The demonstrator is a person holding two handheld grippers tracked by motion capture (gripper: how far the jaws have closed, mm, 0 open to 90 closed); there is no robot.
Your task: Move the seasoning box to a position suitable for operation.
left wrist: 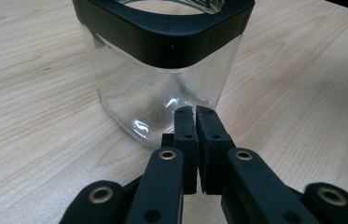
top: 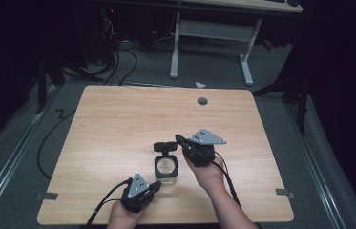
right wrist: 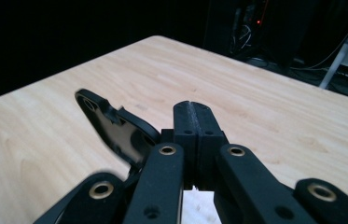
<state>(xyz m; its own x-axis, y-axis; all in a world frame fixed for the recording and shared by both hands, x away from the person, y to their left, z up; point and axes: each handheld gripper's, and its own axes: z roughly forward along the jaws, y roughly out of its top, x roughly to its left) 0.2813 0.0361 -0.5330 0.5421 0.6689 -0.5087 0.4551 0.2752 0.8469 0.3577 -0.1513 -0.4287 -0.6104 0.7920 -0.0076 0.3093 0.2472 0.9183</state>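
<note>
High view: a square clear glass jar [top: 166, 167] with a black collar is seen upright on the wooden table [top: 118, 124], near the front edge, slightly right of centre, mouth open upward. A black lid [top: 165, 146] is seen just behind the jar, apparently still hinged to it; the joint is too small to confirm. The left gripper [top: 155, 185] is held just in front of and to the left of the jar, tips aimed at its near lower corner; in the left gripper view the jar [left wrist: 162, 70] is seen straight ahead, very near the tips of the left gripper [left wrist: 195, 116], touching or not cannot be told. Its jaws are pressed together and nothing is held. The right gripper [top: 179, 139] is held at the jar's right rear, tips reaching toward the lid; in the right gripper view the lid [right wrist: 115, 128] is seen tilted up just left of the right gripper [right wrist: 194, 109], whose jaws are also closed with nothing visibly between them. No long axis is offered by the jar; it is squat and square. Both grippers are judged about equally near, the left to the body, the right to the lid. A grey grommet [top: 202, 101] is set well apart at the far edge. Nothing is seen in the way.
</note>
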